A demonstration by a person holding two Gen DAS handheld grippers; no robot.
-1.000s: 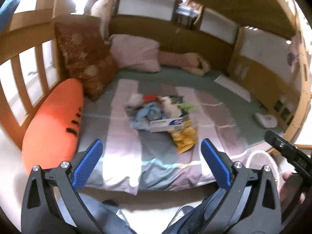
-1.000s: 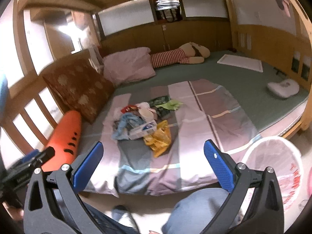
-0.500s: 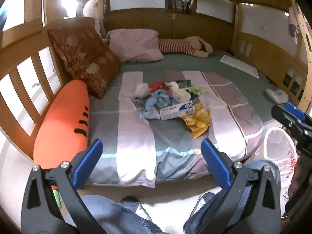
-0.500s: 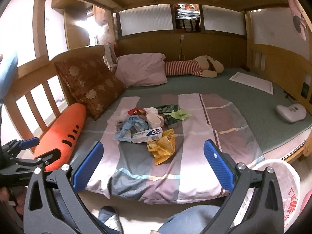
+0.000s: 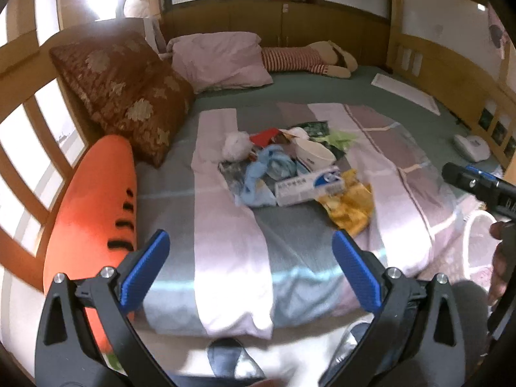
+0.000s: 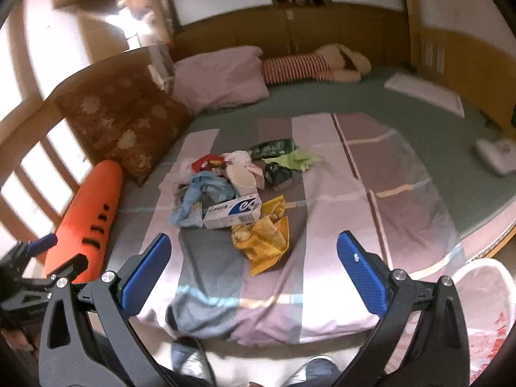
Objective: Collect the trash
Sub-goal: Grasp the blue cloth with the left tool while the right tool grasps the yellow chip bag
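Observation:
A pile of trash lies in the middle of the striped quilt [image 5: 225, 248]: a white and blue box [image 5: 308, 187] [image 6: 233, 212], a yellow wrapper [image 5: 350, 208] [image 6: 262, 240], crumpled blue plastic [image 5: 266, 177] [image 6: 196, 198], a white paper cup [image 5: 314, 153] [image 6: 243, 177], a red wrapper, a green wrapper [image 6: 293, 159] and a dark packet [image 6: 277, 175]. My left gripper [image 5: 251, 272] is open and empty, short of the pile above the quilt's near edge. My right gripper [image 6: 253, 272] is open and empty too, just before the yellow wrapper. A white bin with a printed liner [image 6: 483, 309] [image 5: 477, 242] stands on the floor at the right.
An orange carrot cushion [image 5: 93, 213] [image 6: 88, 222] lies along the left rail. A brown patterned pillow [image 5: 125, 93], a pink pillow [image 5: 222, 61] and a striped plush toy [image 5: 306, 59] sit at the head of the bed. A white device [image 5: 472, 146] rests at the right edge.
Both grippers have come closer to the bed and tilted down toward the trash pile, which now looks larger. Both stay open. Nothing on the quilt has moved.

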